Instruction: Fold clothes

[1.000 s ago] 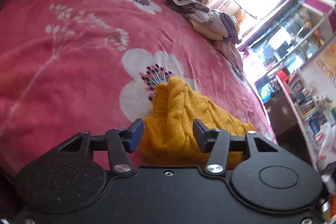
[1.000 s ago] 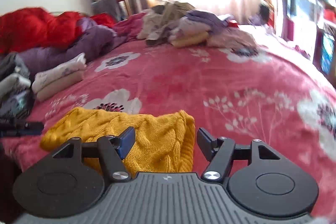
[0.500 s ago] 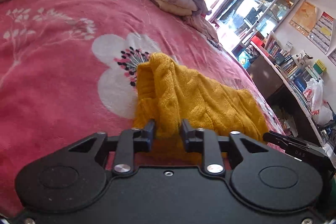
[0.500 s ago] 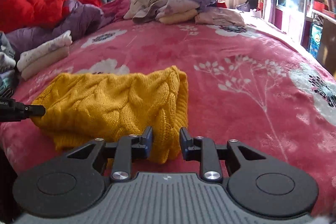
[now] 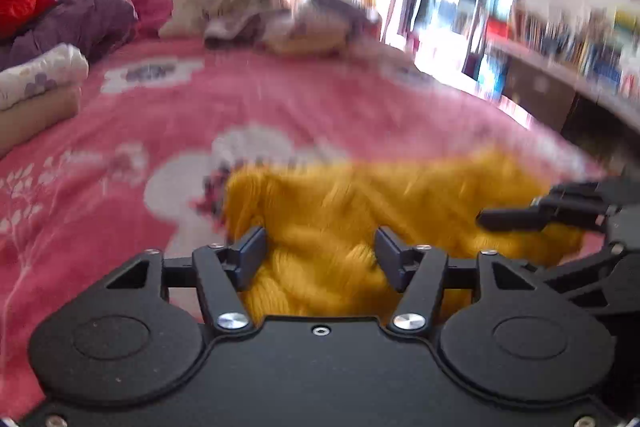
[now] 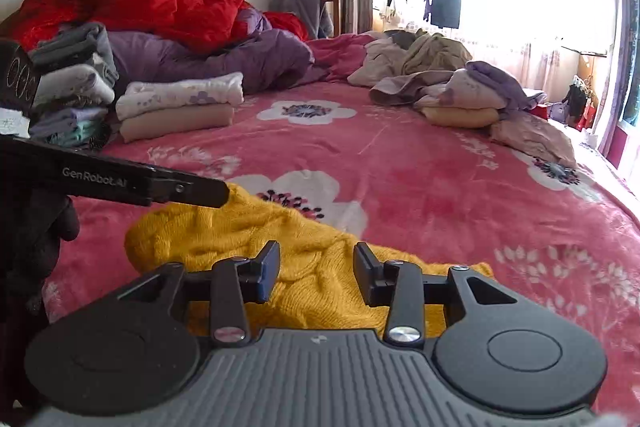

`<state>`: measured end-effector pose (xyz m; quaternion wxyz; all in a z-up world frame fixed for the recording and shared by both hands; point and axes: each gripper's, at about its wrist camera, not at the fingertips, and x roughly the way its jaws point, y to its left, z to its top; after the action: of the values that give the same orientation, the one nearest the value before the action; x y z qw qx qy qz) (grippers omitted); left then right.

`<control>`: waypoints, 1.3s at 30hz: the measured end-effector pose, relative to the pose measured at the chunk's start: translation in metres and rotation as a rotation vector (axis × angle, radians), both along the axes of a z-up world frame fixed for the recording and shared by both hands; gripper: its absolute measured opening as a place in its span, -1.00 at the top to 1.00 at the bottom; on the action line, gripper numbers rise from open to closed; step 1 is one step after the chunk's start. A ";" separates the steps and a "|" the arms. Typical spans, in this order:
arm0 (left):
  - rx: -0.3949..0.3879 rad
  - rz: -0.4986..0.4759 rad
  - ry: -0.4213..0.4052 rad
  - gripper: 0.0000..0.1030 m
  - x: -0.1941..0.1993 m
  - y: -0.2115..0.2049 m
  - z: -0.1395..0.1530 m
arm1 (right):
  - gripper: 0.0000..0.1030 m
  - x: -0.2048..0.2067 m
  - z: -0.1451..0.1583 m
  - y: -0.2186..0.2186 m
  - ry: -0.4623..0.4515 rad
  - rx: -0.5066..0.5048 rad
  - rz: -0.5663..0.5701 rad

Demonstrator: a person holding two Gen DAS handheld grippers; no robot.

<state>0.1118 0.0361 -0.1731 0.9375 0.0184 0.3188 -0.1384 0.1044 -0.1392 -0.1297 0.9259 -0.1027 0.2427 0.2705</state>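
You've got several garments done already, judging by the neat stacks of folded clothes (image 6: 176, 107) at the far left of the pink floral bed (image 6: 440, 187), w/ a loose heap of unfolded tan and lilac clothes (image 6: 452, 87) waiting near the window, so you're roughly mid-job. The mustard-yellow cable-knit sweater (image 6: 248, 239) looks folded into a compact bundle at the near edge of the bed; prob. just needs a final tidy or a move to the stacks. Your left hand-held gripper (image 5: 320, 255) is released, fingers spread apart w/ the knit bulging up between them but not pinched; the left view is blurred, so can't tell if the pads touch the yarn. Your right hand-held gripper (image 6: 316, 273) is also released, jaws apart, sitting low over the near-right part of the sweater, nothing clamped. From the right view the left one's finger tip sits just at the sweater's far-left edge.
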 end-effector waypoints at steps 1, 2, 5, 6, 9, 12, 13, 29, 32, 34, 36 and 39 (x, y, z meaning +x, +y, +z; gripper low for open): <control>0.058 -0.012 -0.045 -0.24 -0.011 -0.006 -0.012 | -0.01 -0.001 -0.019 0.006 0.033 -0.079 0.015; 0.076 -0.016 -0.075 -0.24 -0.016 -0.007 -0.013 | -0.04 -0.008 -0.038 0.009 0.034 -0.139 0.031; 0.087 -0.015 -0.127 -0.24 -0.024 -0.003 -0.007 | -0.05 -0.037 -0.055 0.007 -0.079 -0.170 0.045; 0.089 -0.014 -0.121 -0.25 -0.022 -0.001 -0.002 | -0.05 -0.037 -0.048 0.005 -0.064 -0.150 0.042; 0.080 0.005 -0.185 -0.24 -0.032 0.008 0.019 | -0.06 -0.043 -0.021 -0.008 -0.078 -0.090 0.060; 0.041 0.007 -0.255 -0.24 -0.032 0.009 0.038 | -0.02 -0.047 0.003 -0.026 -0.147 -0.069 0.015; 0.044 -0.002 -0.277 -0.24 -0.029 0.005 0.042 | -0.02 -0.042 0.010 -0.030 -0.163 -0.063 -0.009; 0.062 -0.001 -0.126 -0.32 0.016 -0.011 -0.012 | -0.16 0.034 -0.056 -0.074 0.051 0.077 -0.198; 0.069 0.019 -0.177 -0.29 -0.011 -0.013 0.008 | -0.16 0.007 -0.034 -0.070 -0.063 0.076 -0.189; 0.103 0.001 -0.149 -0.30 -0.022 -0.022 -0.002 | -0.25 -0.013 -0.028 -0.067 -0.130 0.076 -0.165; 0.163 -0.011 -0.161 -0.35 -0.025 -0.032 -0.025 | -0.30 -0.015 -0.040 -0.063 -0.104 0.041 -0.164; 0.112 -0.002 -0.146 -0.36 -0.022 -0.025 -0.009 | -0.34 -0.017 -0.057 -0.057 -0.064 -0.011 -0.164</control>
<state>0.0896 0.0109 -0.1818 0.9555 0.0813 0.2570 -0.1195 0.0871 -0.1967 -0.1869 0.9516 -0.0963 0.2222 0.1892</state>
